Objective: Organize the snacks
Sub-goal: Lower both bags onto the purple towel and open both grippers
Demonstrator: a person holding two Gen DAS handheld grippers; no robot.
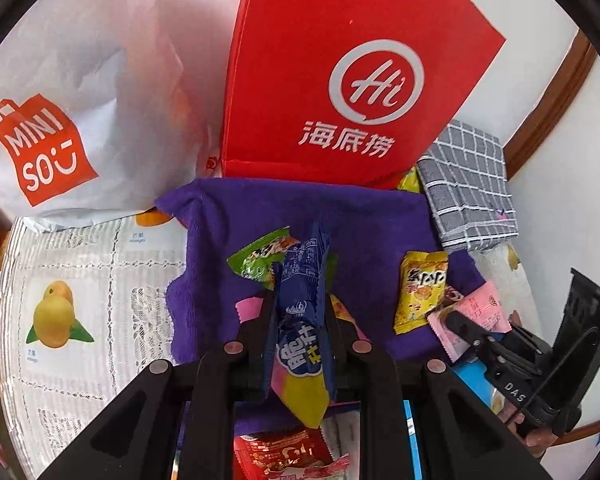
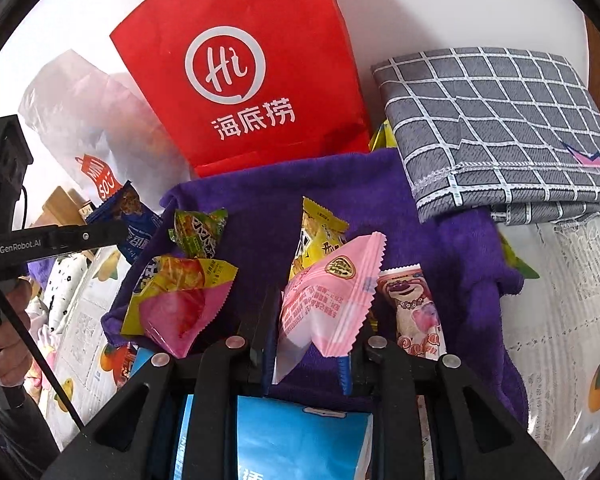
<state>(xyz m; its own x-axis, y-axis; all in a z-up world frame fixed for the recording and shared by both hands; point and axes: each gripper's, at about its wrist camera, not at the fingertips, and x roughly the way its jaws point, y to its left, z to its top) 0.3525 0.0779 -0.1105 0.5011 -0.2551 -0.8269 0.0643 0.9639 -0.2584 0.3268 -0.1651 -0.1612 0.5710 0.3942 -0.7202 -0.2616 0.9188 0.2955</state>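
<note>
Snack packets lie scattered on one purple towel [image 2: 380,200]; two are lifted off it; the left gripper [image 1: 298,300] is clenched on one blue wafer packet [image 1: 300,312], the right gripper [image 2: 318,312] on one pink crinkle-edged packet [image 2: 328,300]; on the towel lie one green packet [image 2: 198,232], one yellow packet [image 2: 320,232] and one bear-printed bar [image 2: 414,308]; behind stand one red paper bag [image 2: 240,72] and one white plastic bag [image 1: 72,92]; one grey checked cloth [image 2: 492,128] lies folded just beside the red bag.

Left hand-held gripper [image 1: 298,312], right hand-held gripper [image 2: 318,320]: both clamped.
</note>
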